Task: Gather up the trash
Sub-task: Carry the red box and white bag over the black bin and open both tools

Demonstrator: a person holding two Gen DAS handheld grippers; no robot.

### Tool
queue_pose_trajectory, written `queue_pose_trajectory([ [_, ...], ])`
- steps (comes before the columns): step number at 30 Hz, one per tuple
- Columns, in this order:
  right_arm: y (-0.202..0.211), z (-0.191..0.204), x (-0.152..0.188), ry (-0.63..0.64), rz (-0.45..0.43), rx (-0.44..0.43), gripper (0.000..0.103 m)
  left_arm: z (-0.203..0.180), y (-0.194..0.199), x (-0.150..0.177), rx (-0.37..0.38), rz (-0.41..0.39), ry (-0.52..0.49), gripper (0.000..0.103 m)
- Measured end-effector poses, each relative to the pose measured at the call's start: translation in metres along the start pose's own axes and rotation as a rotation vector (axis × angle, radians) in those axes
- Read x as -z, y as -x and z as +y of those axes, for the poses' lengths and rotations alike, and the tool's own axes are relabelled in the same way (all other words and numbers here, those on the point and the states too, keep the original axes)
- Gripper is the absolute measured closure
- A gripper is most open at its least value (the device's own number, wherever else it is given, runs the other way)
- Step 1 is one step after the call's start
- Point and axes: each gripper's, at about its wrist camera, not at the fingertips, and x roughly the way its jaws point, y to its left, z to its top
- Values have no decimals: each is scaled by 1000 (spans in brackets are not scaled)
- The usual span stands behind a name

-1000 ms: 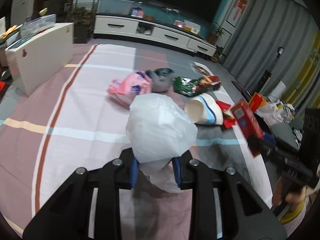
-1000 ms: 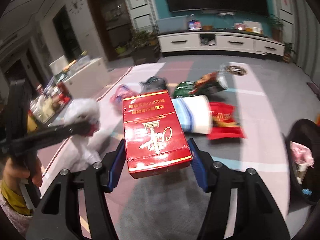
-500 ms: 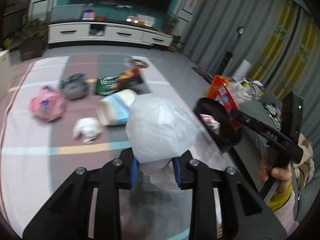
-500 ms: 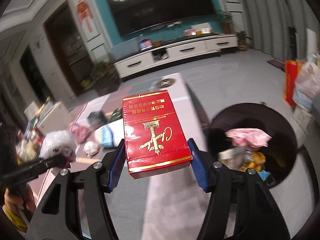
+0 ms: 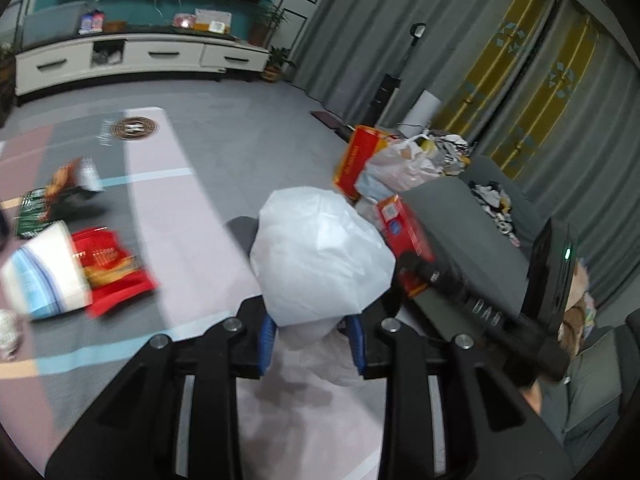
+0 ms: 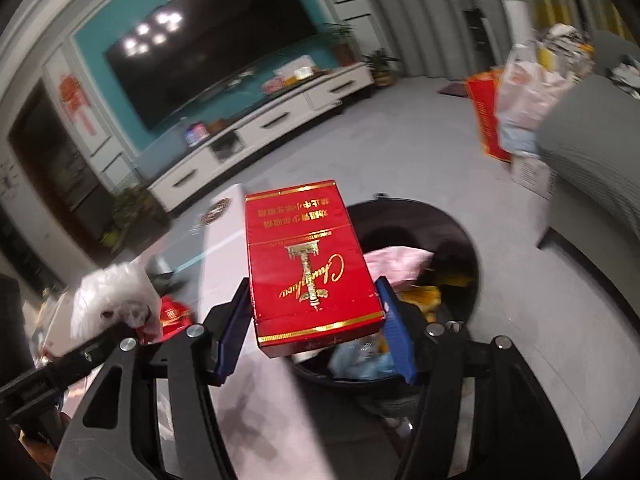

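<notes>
Trash bin (image 6: 460, 232) beneath tilted right gripper (image 6: 316, 320), jaws gripping carton (image 6: 308, 260)

left wrist: behind tool, facing sofa (image 5: 472, 216); right wrist: over bin (image 6: 460, 240); shared: TV cabinet (image 5: 140, 56)

Below my jaws lies a striped mat (image 5: 160, 216) in bands of pink, grey and pale blue, spread over a grey floor (image 5: 248, 120) that runs far back to a white TV cabinet (image 5: 140, 56). On the mat, to my left, a blue-and-white paper cup (image 5: 40, 276) lies on its side, touching a flat red wrapper (image 5: 116, 268) just right of it. Farther left sits a green snack packet (image 5: 52, 200) — blurred. A round brown emblem (image 5: 135, 128) marks the mat's far end. Off the mat's right edge a black bin (image 6: 440, 236) stands on the floor, with scraps inside. Beyond it, a red box (image 5: 356, 160) and a stuffed plastic bag (image 5: 400, 168) rest on the floor beside a grey sofa (image 5: 460, 216).
</notes>
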Motion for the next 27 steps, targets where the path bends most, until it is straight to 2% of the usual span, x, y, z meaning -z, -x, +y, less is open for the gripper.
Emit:
queue_pose_trajectory([
  [6, -15, -23, 2, -45, 47, 56, 43, -23, -55, -16, 7, 40, -19, 70],
  [13, -27, -33, 3, -61, 83, 88, 42, -29, -97, -21, -18, 88, -27, 68],
  [16, -32, -37, 4, -67, 93, 109, 42, -29, -106, -22, -21, 99, -29, 53],
  [20, -34, -39, 4, -72, 96, 134, 38, -28, -112, -23, -34, 100, -34, 28],
  [27, -28, -36, 2, -74, 69, 131, 33, -17, -91, -21, -9, 63, 1, 16],
])
